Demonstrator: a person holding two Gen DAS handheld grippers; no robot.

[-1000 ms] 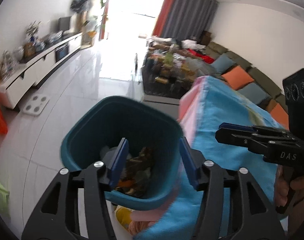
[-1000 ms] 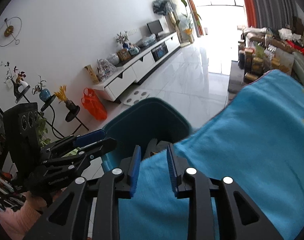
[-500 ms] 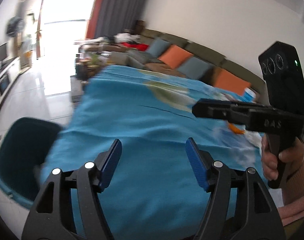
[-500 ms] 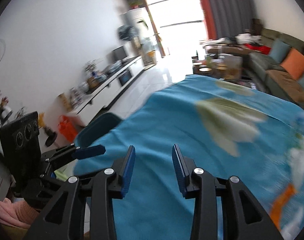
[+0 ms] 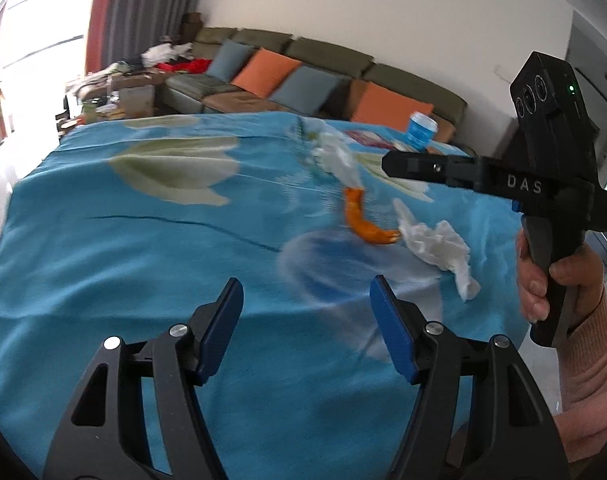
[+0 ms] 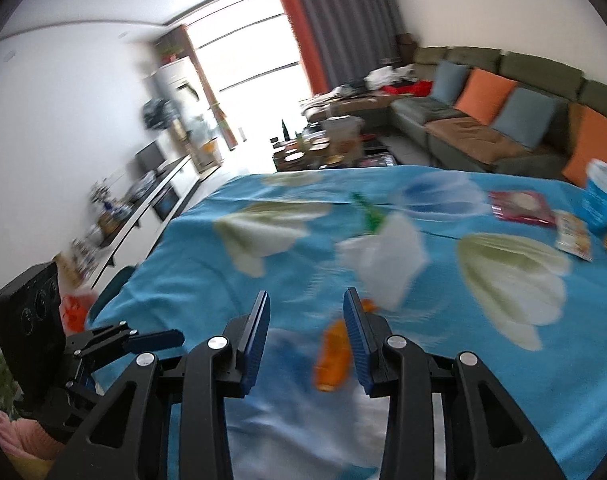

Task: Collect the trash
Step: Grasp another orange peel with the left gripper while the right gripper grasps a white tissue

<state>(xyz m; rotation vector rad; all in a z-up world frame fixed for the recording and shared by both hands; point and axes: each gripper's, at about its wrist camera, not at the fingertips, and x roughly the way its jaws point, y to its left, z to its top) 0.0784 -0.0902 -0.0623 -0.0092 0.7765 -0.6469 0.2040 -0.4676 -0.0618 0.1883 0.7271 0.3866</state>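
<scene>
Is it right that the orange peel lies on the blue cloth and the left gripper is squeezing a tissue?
Not quite. The orange peel does lie on the blue cloth, but the left gripper holds nothing: its jaws stand apart over bare cloth. The tissue lies loose beside the peel. The left wrist view shows it.

Both wrist cams looked down along their fingers, close over the blue flowered tablecloth (image 5: 103,240); both caught the orange peel (image 5: 363,224) and the sofa (image 6: 483,128) behind.
</scene>
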